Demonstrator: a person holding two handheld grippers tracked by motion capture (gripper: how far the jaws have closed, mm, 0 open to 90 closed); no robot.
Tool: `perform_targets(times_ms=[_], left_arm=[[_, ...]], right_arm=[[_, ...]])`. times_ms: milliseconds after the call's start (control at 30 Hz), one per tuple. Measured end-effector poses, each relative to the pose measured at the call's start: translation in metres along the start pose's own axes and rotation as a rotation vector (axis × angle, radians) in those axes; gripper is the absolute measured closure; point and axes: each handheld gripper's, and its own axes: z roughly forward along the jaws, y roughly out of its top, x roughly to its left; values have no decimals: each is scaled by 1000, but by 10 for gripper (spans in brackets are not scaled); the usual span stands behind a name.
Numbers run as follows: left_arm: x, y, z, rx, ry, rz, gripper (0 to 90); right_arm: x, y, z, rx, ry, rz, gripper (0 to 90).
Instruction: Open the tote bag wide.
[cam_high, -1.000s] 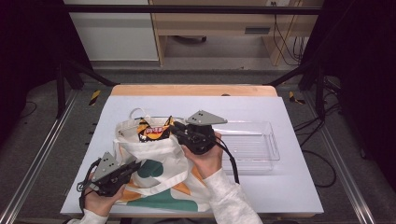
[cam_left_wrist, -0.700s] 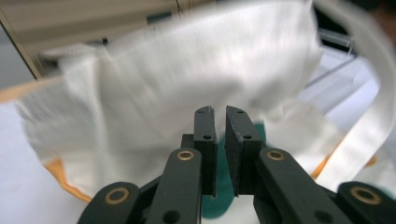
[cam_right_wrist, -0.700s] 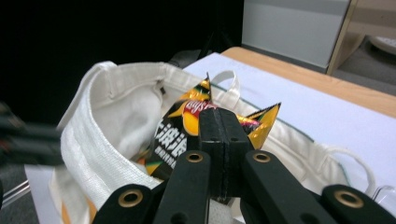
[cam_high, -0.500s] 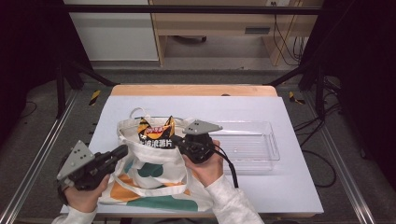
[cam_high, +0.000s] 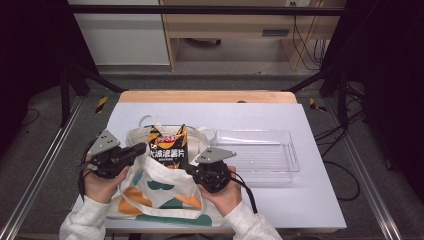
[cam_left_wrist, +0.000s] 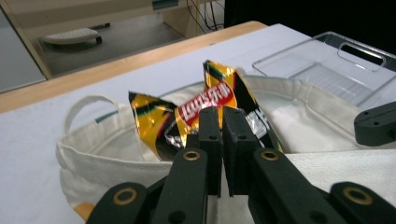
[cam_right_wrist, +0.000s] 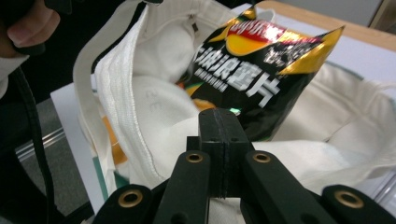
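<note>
Inside the tote bag — chip packet, upright, top protruding; left gripper clenched on the bag's left rim, touching; right gripper clenched on the near rim — slightly farther.

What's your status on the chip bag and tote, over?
Left tongs and right tongs shut on tote bag rim. Chip bag upright in its mouth. Clear tray beside, nothing blocking.

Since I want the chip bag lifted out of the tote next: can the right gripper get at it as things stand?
Probably yes. The chip bag sticks up out of the open tote bag, close ahead of the right gripper, nothing between; its shut jaws must open first.
</note>
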Motion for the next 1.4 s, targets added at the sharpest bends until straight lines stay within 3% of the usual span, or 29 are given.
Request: perform_targets(times_ms=[300, 433, 600, 833, 1400], left_arm=[[-7, -31, -13, 52, 0, 7, 869], [-10, -37, -13, 72, 7, 10, 873], [-10, -51, -9, 125, 2, -3, 882], [-12, -68, -4, 177, -2, -2, 886], [-20, -96, -3, 273, -14, 3, 894]], right_arm=[[8, -12, 7, 37, 22, -16, 895], [5, -12, 6, 28, 9, -13, 887], [-9, -18, 2, 23, -32, 25, 885], [-8, -29, 0, 35, -19, 36, 890], [3, -64, 15, 151, 12, 29, 896]])
